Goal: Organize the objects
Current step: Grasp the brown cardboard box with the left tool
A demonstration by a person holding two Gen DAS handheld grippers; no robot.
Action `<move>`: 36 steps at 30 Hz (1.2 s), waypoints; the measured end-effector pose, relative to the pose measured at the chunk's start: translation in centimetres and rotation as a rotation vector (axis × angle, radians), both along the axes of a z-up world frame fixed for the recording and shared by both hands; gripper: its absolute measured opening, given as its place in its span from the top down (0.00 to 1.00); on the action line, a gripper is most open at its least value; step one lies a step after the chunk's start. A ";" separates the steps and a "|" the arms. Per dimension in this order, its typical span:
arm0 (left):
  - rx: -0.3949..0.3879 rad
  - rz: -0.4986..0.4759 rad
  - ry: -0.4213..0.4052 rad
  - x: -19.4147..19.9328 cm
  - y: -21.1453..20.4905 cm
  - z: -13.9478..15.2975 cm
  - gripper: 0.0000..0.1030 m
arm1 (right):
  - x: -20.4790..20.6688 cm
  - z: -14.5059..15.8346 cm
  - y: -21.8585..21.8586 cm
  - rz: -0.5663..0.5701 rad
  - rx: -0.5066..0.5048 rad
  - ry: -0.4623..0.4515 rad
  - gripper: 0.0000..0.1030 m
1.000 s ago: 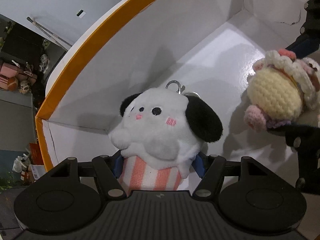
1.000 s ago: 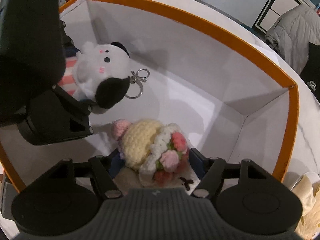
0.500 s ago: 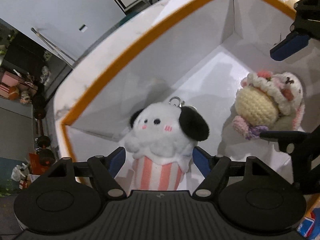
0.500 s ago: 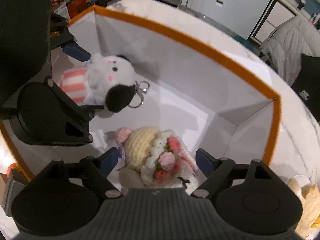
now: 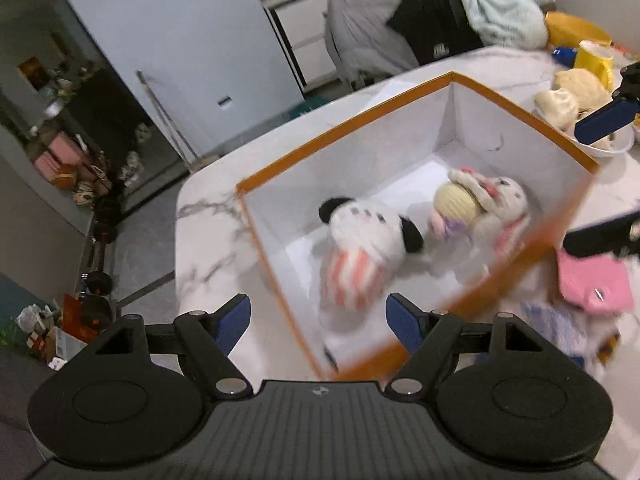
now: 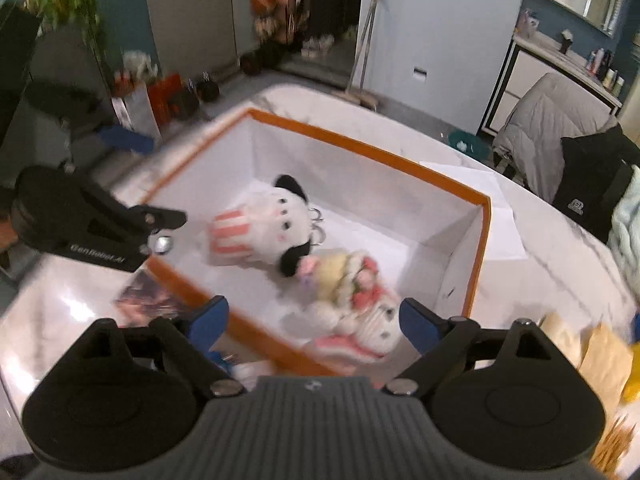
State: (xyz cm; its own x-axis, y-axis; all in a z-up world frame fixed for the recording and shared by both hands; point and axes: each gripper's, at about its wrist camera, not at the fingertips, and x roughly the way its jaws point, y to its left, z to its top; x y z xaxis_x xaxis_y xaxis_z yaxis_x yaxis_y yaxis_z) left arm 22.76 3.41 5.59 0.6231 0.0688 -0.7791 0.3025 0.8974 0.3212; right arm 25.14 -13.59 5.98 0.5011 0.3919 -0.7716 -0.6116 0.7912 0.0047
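Both toys sit loose in the orange-rimmed box [image 5: 520, 108], left gripper [image 5: 318, 320] and right gripper [image 6: 314, 318] have just been opening with nothing between them (the dog plush [image 6: 276, 224] and the crocheted doll [image 6: 348, 276] touch), so a sloppy next drop could tip either over

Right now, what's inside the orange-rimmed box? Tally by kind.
Inside the box:
White dog plush with black ears and striped base: 1
Crocheted yellow plush with pink flowers: 1
Total: 2
Left gripper and right gripper: both open, holding nothing, 0 in hand.
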 end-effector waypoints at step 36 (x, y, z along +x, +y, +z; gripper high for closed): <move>-0.205 0.121 -0.287 -18.0 1.1 -11.3 0.11 | -21.7 -8.9 -5.5 -0.208 0.283 -0.034 0.05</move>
